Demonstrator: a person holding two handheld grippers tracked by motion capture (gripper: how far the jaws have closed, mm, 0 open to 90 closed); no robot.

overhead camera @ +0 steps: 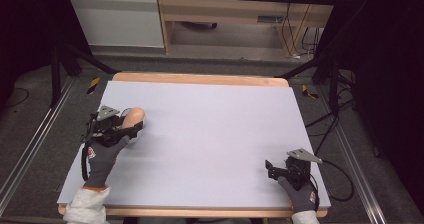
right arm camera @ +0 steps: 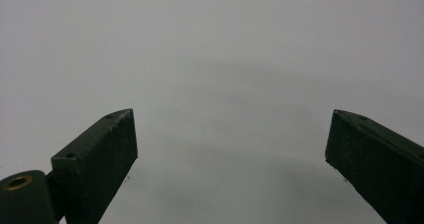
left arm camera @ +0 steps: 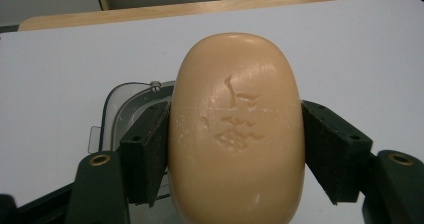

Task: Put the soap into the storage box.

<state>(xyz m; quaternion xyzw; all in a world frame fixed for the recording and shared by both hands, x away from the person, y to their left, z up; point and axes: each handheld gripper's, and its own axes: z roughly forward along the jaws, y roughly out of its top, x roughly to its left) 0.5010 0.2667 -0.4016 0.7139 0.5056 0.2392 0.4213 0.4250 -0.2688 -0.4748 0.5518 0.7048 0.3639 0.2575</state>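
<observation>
The bar of soap (left arm camera: 236, 129) sits closest to the lens in the left gripper view, a tan oval with a stamped mark on its upper face, clamped across its width by the left claw (left arm camera: 235, 149), one black jaw pressed against each long side. In the high view the soap (overhead camera: 133, 117) shows at the left of the tabletop (overhead camera: 210, 134), poking forward out of the left claw (overhead camera: 131, 127), which a gloved hand (overhead camera: 106, 151) holds near the left edge. Just behind and under the soap lies a clear soap dish (left arm camera: 116, 115), its rounded rim showing to the left of the bar; whether the soap rests in it or hangs just above it cannot be told.

The step in hand looks like lifting the bar off the dish or setting it down there. To do it well, I would keep the squeeze even and moderate, since soap is slick and dents easily, and keep the bar level so it does not slide forward out of the jaws. Move straight up or down over the dish, slowly, so the light dish is not dragged along.

Far over at the right, the right claw (overhead camera: 272, 168) rests low over bare tabletop, its jaws spread wide with nothing between them (right arm camera: 230, 149)
</observation>
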